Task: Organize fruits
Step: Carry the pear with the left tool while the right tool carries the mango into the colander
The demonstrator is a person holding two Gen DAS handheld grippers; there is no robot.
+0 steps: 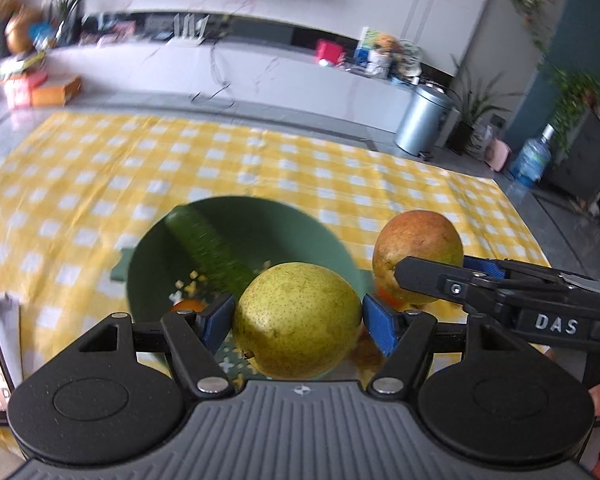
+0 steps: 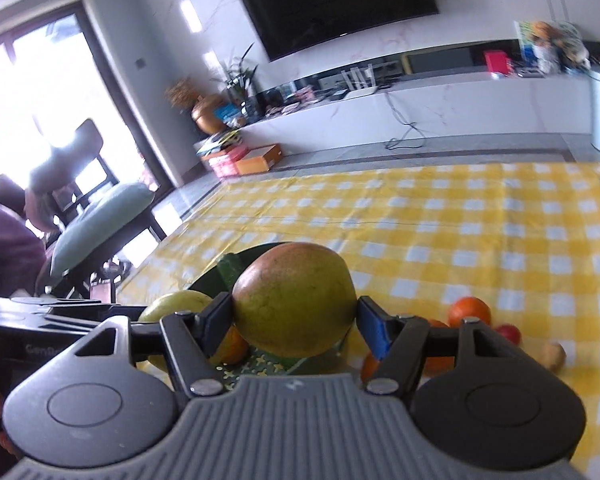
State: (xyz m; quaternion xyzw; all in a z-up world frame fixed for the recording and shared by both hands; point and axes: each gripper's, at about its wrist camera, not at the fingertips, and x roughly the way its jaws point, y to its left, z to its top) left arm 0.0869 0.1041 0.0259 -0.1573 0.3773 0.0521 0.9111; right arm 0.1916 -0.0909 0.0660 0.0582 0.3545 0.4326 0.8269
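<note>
My left gripper (image 1: 298, 316) is shut on a yellow-green pear (image 1: 296, 320) and holds it above the near rim of a green bowl (image 1: 300, 224). A cucumber (image 1: 204, 244) lies in the bowl with a small orange (image 1: 188, 305). My right gripper (image 2: 294, 320) is shut on a red-green mango (image 2: 294, 300), just right of the bowl; the mango also shows in the left wrist view (image 1: 418, 248). The pear shows at the left in the right wrist view (image 2: 176, 306).
The yellow checked tablecloth (image 2: 460, 232) covers the table. Loose oranges (image 2: 470, 310), a small red fruit (image 2: 510, 334) and a brown fruit (image 2: 554, 354) lie at the right. A chair with a cushion (image 2: 100, 216) stands beyond the table's left edge.
</note>
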